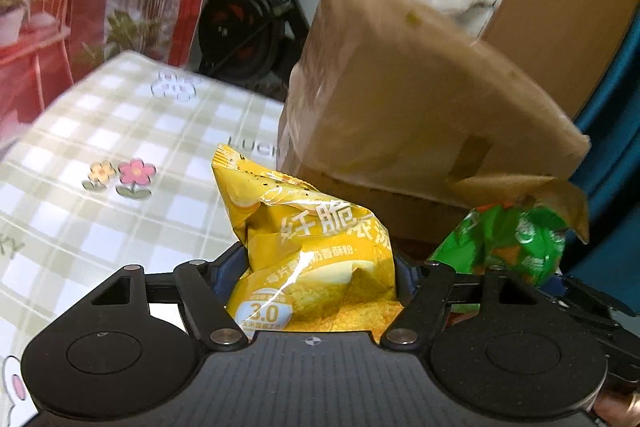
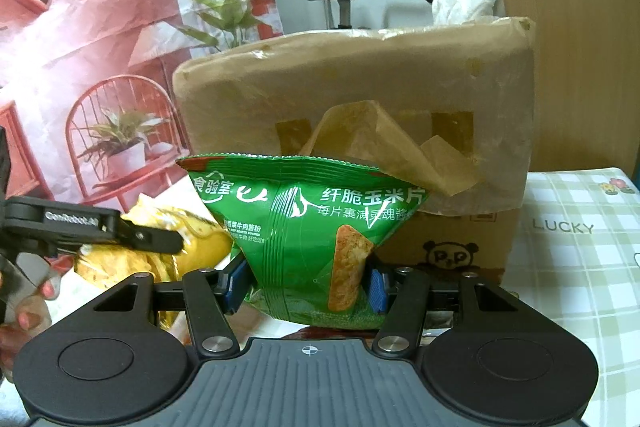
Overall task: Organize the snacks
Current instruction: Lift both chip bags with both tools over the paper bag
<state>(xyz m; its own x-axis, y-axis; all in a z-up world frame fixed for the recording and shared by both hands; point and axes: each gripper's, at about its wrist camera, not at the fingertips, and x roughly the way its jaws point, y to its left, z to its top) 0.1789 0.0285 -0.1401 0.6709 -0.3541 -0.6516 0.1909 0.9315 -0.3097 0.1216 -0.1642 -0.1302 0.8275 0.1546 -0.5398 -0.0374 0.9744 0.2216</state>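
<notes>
Left gripper (image 1: 320,267) pinching a yellow snack bag (image 1: 316,247), right gripper (image 2: 306,283) pinching a green snack bag (image 2: 308,227), both just in front of the cardboard box (image 2: 360,99).

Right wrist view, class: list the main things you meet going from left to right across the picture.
Left gripper → yellow snack bag → green snack bag → checked tablecloth.

Snack bags: two, one yellow bag (image 1: 316,251) and one green bag (image 2: 308,239). Grippers: two, left gripper (image 1: 320,267) and right gripper (image 2: 306,285), one bag each. Cardboard boxes: one box (image 2: 360,87) by the far edge of the checked tablecloth (image 1: 100,155). Exercise bikes: one bike (image 1: 248,23).
</notes>
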